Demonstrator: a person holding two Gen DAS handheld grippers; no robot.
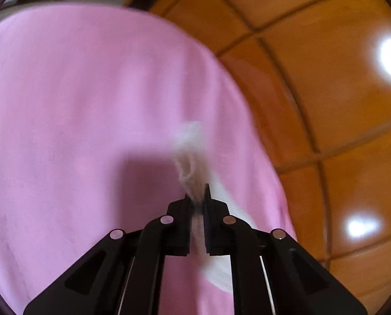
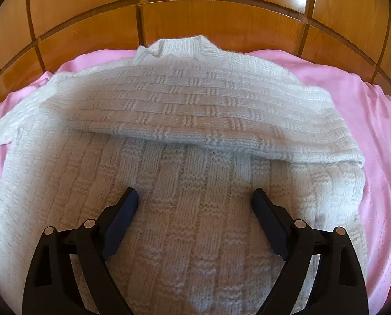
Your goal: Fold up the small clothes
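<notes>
A: How is the left wrist view?

B: Motion-blurred throughout. Two white glare spots on the glossy wooden panels (image 1: 326,78) at right, and a hard dark shadow at centre on the pink sheet (image 1: 77,105).

A: And the right wrist view?

B: Sharp, evenly lit, with soft shadows on the white knit sweater (image 2: 185,110). Fisheye bending and dark corners in both.

A white knitted sweater (image 2: 185,120) lies on a pink sheet (image 2: 379,120), one side folded across its body, as the right gripper (image 2: 195,197) hovers over the knit, its fingers (image 2: 122,210) spread wide, before wooden panels (image 2: 221,18).
</notes>
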